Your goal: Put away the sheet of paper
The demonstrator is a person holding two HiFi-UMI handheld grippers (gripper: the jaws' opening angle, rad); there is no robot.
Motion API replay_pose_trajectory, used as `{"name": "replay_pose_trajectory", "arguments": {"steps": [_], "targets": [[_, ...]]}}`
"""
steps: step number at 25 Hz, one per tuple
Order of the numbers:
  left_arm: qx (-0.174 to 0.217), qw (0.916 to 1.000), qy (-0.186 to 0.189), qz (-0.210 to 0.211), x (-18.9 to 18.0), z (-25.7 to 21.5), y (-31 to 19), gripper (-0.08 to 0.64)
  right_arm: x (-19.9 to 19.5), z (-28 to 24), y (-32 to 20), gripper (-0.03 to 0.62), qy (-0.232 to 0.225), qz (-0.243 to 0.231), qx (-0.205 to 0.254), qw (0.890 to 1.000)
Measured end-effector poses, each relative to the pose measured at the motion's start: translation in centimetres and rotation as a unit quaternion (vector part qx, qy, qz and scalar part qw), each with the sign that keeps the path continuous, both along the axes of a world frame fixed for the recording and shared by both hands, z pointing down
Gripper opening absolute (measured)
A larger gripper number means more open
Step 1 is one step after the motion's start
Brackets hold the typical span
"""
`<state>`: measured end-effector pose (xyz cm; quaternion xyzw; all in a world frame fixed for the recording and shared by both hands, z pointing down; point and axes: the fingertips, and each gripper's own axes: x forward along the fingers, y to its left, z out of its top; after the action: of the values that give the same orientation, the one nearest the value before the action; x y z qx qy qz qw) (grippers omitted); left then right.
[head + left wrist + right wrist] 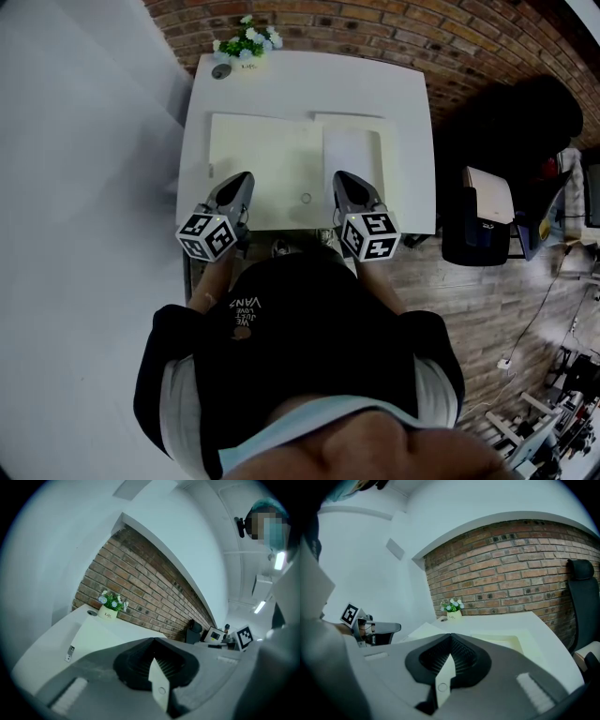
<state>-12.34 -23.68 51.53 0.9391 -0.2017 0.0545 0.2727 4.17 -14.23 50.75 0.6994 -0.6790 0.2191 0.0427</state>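
— White sheet of paper [352,157], on the right half of the surface [309,86]. Which way does it lie from the fingers?

— Straight ahead of the right gripper [343,178]. The sheet's near short edge sits just beyond those fingers. Its long axis runs away from the person toward the brick wall, almost in line with where the gripper points.

— And the left gripper [244,178]?

— It hangs over the near edge of the cream folder [258,164], on the half with the metal clip [210,174]. That puts it well to the side of the sheet, so the right one is clearly nearer.

— How do the fingers stand?

— Both pairs are pressed together with nothing between them. Each gripper view shows its ribbed pads meeting on empty air.

— Is the sheet put away, then?

— I can't settle that. It lies flat on a cream backing that looks like the right leaf of an open folder. That would suit a sheet already laid in, with the cover yet to close. It would equally suit one lying loose on top, waiting to be tucked in.

— So what matters most?

— The sheet is thin and flat against its backing, lengthwise to the right fingers. I judge that whatever work remains sits on that side.
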Motion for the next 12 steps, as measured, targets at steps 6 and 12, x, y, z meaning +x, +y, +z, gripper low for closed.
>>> {"name": "replay_pose_trajectory", "arguments": {"steps": [6, 12], "targets": [[0.001, 1.0, 0.0, -0.002, 0.01, -0.05, 0.0, 0.0, 0.14, -0.23, 0.26, -0.002, 0.001, 0.003, 0.002, 1.0], [0.0, 1.0, 0.0, -0.008, -0.17, 0.02, -0.03, 0.0, 0.02, -0.27, 0.37, -0.002, 0.003, 0.002, 0.001, 1.0]]}}
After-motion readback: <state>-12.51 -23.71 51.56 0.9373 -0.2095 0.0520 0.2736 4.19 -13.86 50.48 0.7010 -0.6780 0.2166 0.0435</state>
